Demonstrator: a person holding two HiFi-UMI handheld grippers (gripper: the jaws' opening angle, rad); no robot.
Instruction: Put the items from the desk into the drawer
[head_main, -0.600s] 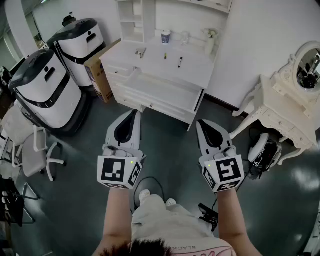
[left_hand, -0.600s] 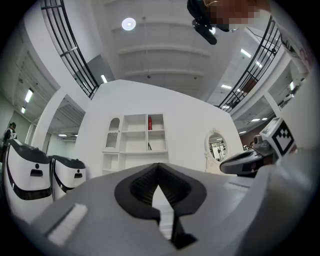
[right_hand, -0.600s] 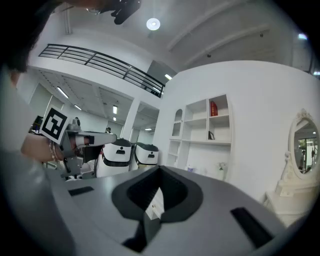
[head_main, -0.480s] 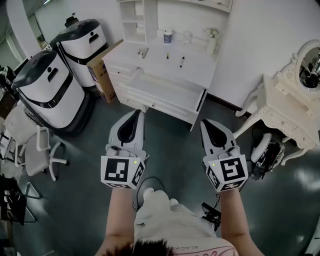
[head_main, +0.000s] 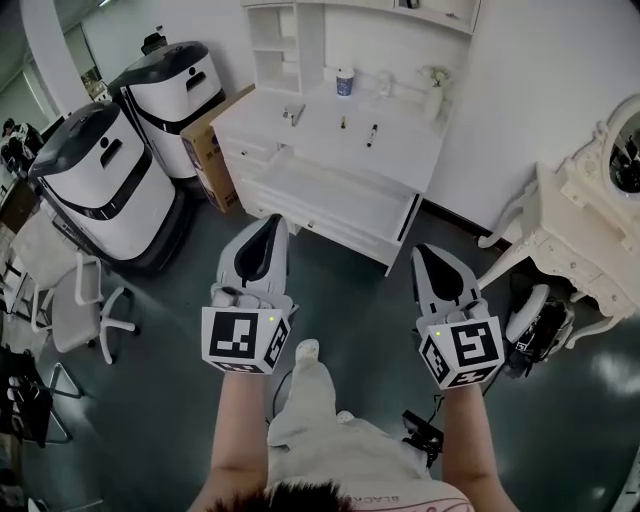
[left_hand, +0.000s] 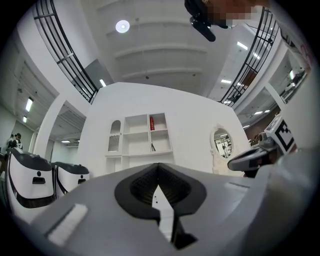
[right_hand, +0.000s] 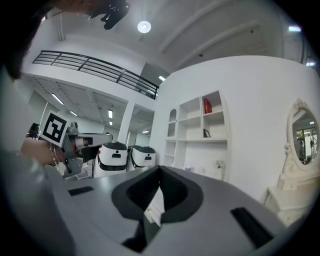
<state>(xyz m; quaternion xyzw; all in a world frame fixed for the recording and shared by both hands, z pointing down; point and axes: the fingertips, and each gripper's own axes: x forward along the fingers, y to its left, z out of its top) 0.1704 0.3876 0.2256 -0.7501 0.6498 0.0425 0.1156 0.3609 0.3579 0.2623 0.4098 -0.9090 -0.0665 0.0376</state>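
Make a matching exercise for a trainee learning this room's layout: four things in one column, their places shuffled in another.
Things:
1. cup
2. cardboard box
3. oval mirror
4. office chair

Places, as the head view shows them:
A. on the floor at the far left edge
B. on the vanity table at the far right
C. on the desk, near its back
D. on the floor against the desk's left end

Pairs: 1-C, 2-D, 3-B, 4-A

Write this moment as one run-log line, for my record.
left gripper: shut, empty | right gripper: shut, empty | white desk: drawer open, black pen on top
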